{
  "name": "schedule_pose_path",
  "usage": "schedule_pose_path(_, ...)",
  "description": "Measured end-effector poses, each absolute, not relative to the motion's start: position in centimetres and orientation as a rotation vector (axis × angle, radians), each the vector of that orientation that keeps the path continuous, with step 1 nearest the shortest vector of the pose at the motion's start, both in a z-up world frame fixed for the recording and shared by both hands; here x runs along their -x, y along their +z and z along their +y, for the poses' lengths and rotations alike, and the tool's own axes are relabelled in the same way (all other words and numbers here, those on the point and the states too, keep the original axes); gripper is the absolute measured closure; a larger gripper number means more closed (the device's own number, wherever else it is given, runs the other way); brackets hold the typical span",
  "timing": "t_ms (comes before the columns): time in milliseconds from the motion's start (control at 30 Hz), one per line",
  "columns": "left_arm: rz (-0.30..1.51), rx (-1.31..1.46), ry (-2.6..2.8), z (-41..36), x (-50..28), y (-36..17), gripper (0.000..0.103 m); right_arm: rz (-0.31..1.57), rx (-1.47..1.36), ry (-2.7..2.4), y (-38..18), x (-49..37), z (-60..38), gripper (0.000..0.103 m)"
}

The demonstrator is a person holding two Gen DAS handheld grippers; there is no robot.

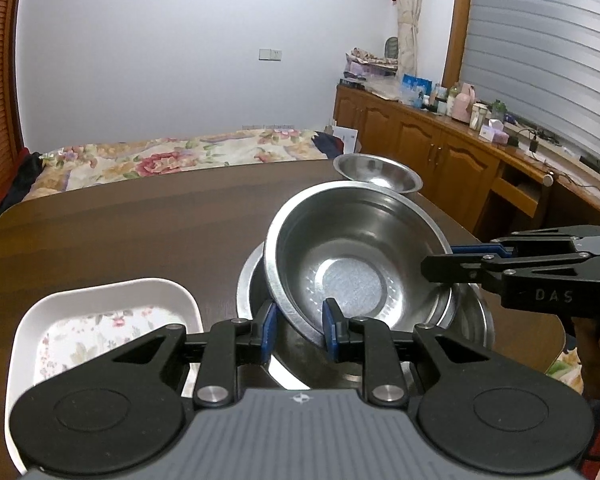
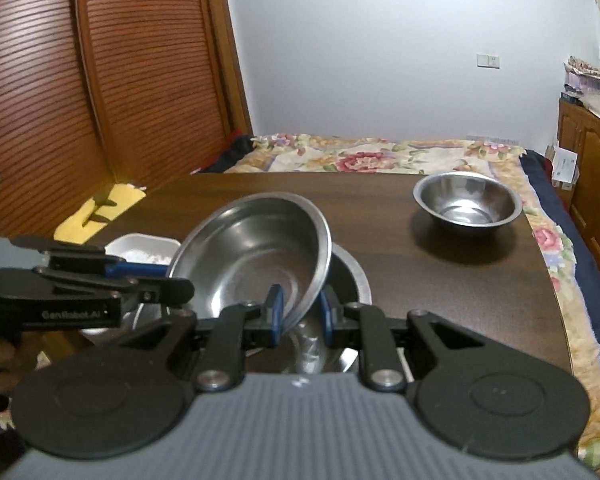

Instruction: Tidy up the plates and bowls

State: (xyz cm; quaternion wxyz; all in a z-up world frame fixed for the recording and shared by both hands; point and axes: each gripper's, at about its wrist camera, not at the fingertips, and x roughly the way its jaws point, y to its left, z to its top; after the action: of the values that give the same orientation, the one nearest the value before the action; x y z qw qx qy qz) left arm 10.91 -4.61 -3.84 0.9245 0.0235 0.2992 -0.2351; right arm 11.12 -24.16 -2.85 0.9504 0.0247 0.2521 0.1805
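**Steel bowl, held from two sides, going into the bigger bowl**

Steel first, from the left wrist view: the left hand-held gripper has its blue pads nearly closed on the near rim of the held bowl, one pad outside the wall, one inside. That bowl hangs tilted, its near edge dipping into the larger bowl sitting on the table directly beneath. To the left of the gripper, close by, lies a white floral tray. Well ahead and to the right stands a small bowl. The other tool reaches in from the right and pinches the far side of the same rim.

From the right wrist view, the right hand-held gripper is likewise almost closed on the held bowl's rim, which slants sharply between its pads. The larger bowl shows just beyond and below; the small bowl sits well ahead to the right, apart from everything.

To my eye the nesting is under way but not finished. Doing it well means levelling the held bowl so both sides come down evenly, centring it over the larger bowl, and letting go only once it rests, since thin steel rims look slippery.
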Motion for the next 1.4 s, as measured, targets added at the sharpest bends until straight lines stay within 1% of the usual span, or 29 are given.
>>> schedule_pose_path(267,0.611,-0.071,-0.476,-5.1,-10.8,-4.3,0.077,0.512,-0.024,0.343,-3.6,-11.1,-24.0,0.083)
schedule_pose_path(533,0.586,-0.093,-0.443,-5.3,-11.1,-4.7,0.079,0.519,0.008,0.327,-3.7,-11.3,-23.8,0.092)
schedule_pose_path(667,0.587,-0.109,-0.444,-5.5,-10.9,-4.9,0.080,0.529,0.077,0.318,-3.4,-11.4,-23.3,0.094)
schedule_pose_path(1033,0.560,-0.102,-0.426,-5.3,-10.5,-4.5,0.080,0.571,0.193,0.335,-2.9,-12.5,-22.2,0.090)
schedule_pose_path(1233,0.555,-0.099,-0.425,-5.2,-10.4,-4.3,0.080,0.597,0.212,0.349,-2.9,-12.9,-21.7,0.088)
schedule_pose_path(1400,0.559,-0.105,-0.429,-5.0,-10.6,-4.5,0.080,0.601,0.214,0.353,-3.1,-12.9,-21.6,0.088)
